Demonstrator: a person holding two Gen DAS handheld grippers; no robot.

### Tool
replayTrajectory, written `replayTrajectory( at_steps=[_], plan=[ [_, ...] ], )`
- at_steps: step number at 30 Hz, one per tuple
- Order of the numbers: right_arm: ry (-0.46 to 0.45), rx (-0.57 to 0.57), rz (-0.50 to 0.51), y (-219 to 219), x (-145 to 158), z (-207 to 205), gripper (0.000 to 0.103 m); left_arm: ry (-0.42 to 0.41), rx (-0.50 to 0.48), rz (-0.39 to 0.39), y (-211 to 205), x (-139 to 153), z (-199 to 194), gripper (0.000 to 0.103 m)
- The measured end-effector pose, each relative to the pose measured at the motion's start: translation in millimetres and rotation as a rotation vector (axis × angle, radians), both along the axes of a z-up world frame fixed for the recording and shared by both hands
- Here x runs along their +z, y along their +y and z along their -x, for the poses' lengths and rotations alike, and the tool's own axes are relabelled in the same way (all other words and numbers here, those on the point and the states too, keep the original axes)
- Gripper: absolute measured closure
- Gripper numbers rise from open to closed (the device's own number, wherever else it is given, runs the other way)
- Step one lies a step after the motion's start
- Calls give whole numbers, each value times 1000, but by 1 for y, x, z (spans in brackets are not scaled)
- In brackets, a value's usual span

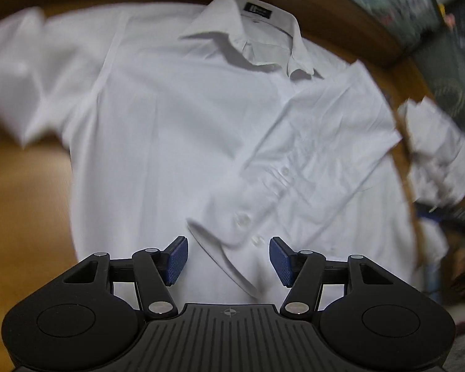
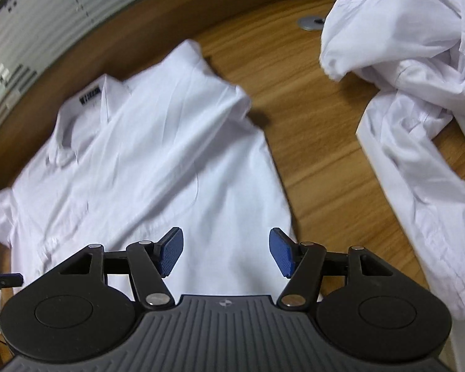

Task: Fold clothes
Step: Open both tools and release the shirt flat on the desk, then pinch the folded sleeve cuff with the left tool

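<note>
A white collared shirt lies spread front up on the wooden table, its collar with a black label at the far side. One long sleeve is folded across the chest, and its buttoned cuff lies just ahead of my left gripper. That gripper hovers open over the shirt's lower part, with nothing between its blue pads. In the right wrist view the same shirt fills the left half. My right gripper is open above the shirt's lower right part, holding nothing.
A crumpled heap of other white garments lies on the table to the right, seen blurred at the edge as a white heap in the left wrist view. A round metal grommet sits in the tabletop. Window blinds run along the far side.
</note>
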State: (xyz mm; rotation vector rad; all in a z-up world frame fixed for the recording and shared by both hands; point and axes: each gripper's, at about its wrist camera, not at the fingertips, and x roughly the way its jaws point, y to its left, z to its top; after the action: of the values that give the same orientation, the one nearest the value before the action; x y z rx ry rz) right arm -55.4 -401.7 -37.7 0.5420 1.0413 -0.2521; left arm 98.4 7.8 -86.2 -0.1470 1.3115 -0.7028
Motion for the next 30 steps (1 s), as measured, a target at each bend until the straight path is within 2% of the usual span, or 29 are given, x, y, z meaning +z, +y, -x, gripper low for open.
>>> replayTrajectory(
  at_steps=[2,3,4,7,12,14,15,19,26,30],
  plan=[
    [19,14,8,7,-5,2,35,34,33,51,2,-6,9,46],
    [28,16,8,10,-7,2,35,49,42,60,2,-10,11,53],
    [36,17,7,13,-10,3,35,64,50,65,2,-15,13,54],
    [57,18,10,20,-16,5,35,91,63,58,0,-26,15,56],
    [69,20,26,27,-17,8,35,104,108,92,3,-31,13,57],
    [71,19,29,28,-17,8,35,117,137,105,6,-32,9,76],
    [72,19,30,29,-17,8,35,127,146,104,8,-33,8,93],
    [74,33,38,32,-18,6,35,141,192,105,18,-27,3,96],
    [84,65,62,37,-21,4,35,49,179,23,36,10,6,96],
    [98,82,71,40,-27,3,35,18,197,-29,47,20,10,96]
  ],
)
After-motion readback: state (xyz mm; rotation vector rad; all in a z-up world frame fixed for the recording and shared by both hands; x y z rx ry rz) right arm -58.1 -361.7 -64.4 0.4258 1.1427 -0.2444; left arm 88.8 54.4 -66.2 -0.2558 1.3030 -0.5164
